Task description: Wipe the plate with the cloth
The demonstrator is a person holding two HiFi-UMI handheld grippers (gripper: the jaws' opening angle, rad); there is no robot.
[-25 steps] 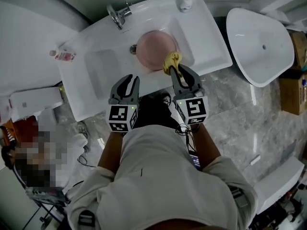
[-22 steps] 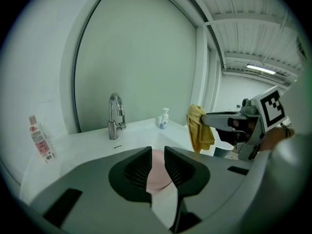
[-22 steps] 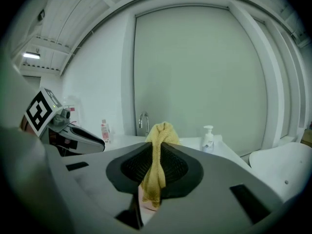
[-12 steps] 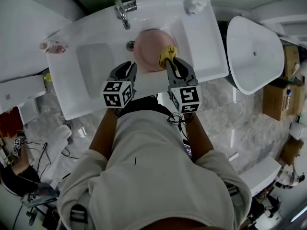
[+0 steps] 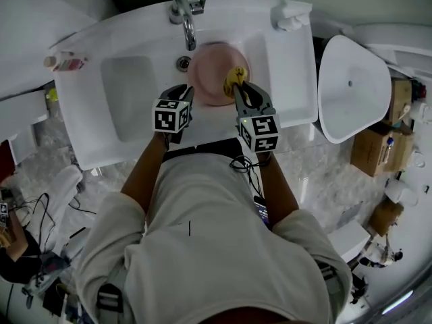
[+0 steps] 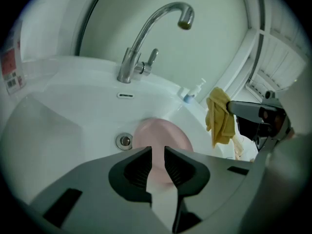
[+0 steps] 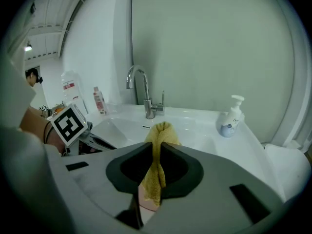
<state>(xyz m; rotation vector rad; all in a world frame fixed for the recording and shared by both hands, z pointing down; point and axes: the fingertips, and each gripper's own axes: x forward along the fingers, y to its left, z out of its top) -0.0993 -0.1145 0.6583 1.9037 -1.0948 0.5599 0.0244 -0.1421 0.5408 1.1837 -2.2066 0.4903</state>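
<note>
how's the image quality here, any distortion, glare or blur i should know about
Left gripper view: heavy fisheye, black corners, the faucet bowed, the left tool close and soft. Right gripper view: same dark rim, bent wall lines, the yellow cloth fairly crisp. Head view: wide-angle curve along the sink, even light, the pink plate clear.

Steep overhead view (sink point(image 5: 287, 73) shared)

Pale shirt point(image 5: 202, 248); grey left gripper point(image 5: 182, 91), right gripper point(image 5: 246, 90); black-and-white marker cubes point(image 5: 170, 117)
</note>
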